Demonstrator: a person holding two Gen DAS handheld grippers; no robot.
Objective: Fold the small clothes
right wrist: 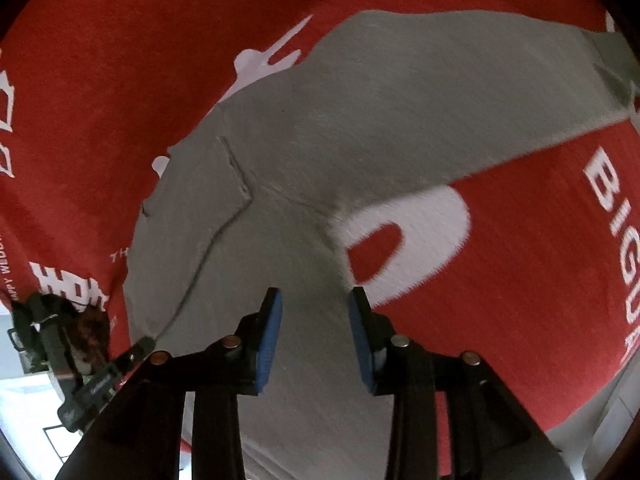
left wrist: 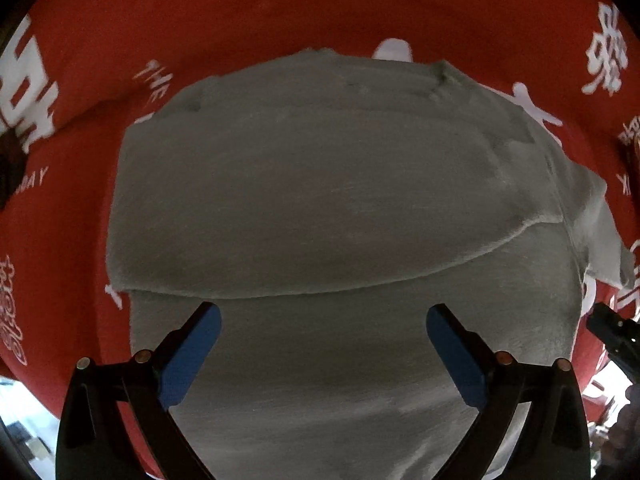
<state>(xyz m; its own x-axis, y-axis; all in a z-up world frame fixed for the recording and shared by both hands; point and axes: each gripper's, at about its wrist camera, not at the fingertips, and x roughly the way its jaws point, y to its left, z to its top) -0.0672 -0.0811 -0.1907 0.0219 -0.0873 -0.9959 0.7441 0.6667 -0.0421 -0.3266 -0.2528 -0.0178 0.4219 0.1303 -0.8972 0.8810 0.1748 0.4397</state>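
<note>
A grey garment point(left wrist: 320, 180) lies flat on a red cloth with white print point(left wrist: 280, 12). One layer is folded over another, and its edge runs across just beyond my left gripper point(left wrist: 324, 314). That gripper points straight down over the garment, open wide, with nothing between its blue pads point(left wrist: 192, 356). A loose grey flap point(left wrist: 600, 232) sticks out at the right side. In the right wrist view the same garment point(right wrist: 360, 120) spreads up and to the right. My right gripper point(right wrist: 316, 294) hovers above its near part, partly open, with no cloth between its pads.
The red cloth point(right wrist: 520, 260) covers the whole surface around the garment. The other gripper's black frame point(left wrist: 612, 332) shows at the right edge of the left wrist view. At the lower left of the right wrist view, a black tool point(right wrist: 100, 376) and bright floor lie beyond the cloth's edge.
</note>
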